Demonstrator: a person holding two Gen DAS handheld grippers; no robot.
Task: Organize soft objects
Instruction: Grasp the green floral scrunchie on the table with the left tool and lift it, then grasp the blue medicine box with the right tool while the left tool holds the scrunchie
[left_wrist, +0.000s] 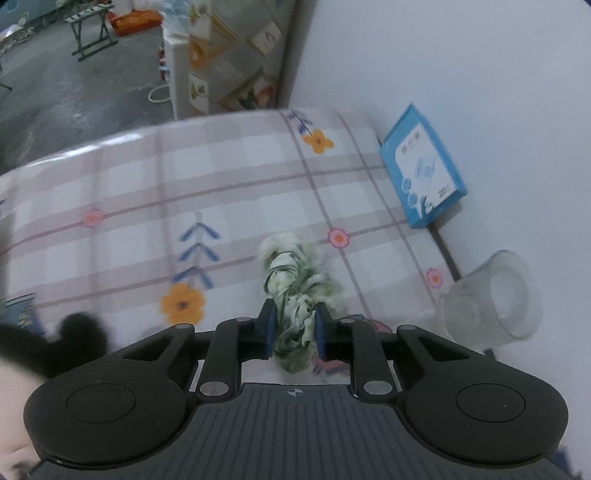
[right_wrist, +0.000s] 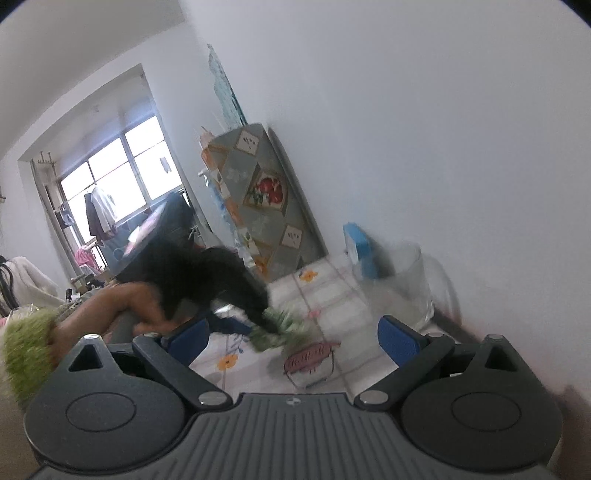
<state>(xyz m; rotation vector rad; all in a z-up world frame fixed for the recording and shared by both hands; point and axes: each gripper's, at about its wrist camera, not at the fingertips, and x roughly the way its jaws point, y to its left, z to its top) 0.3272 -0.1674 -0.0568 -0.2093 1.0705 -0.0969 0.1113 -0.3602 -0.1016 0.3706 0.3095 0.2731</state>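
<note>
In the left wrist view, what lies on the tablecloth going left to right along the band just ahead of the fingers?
Black plush ear → green-and-white scrunchie pinched in the left gripper → clear glass jar on its side; the blue box leans on the wall, farther back.

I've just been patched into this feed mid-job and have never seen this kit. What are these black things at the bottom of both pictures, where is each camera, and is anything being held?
They are hand-held grippers, one in each of a person's hands, each with a camera looking forward along its jaws. In the left wrist view, the left gripper has its jaws shut on a green-and-white fluffy scrunchie above the flowered plaid tablecloth. A blue cardboard box leans on the wall, with a clear glass jar tipped beside it. The right wrist view shows the right gripper, jaws open and empty.
</note>
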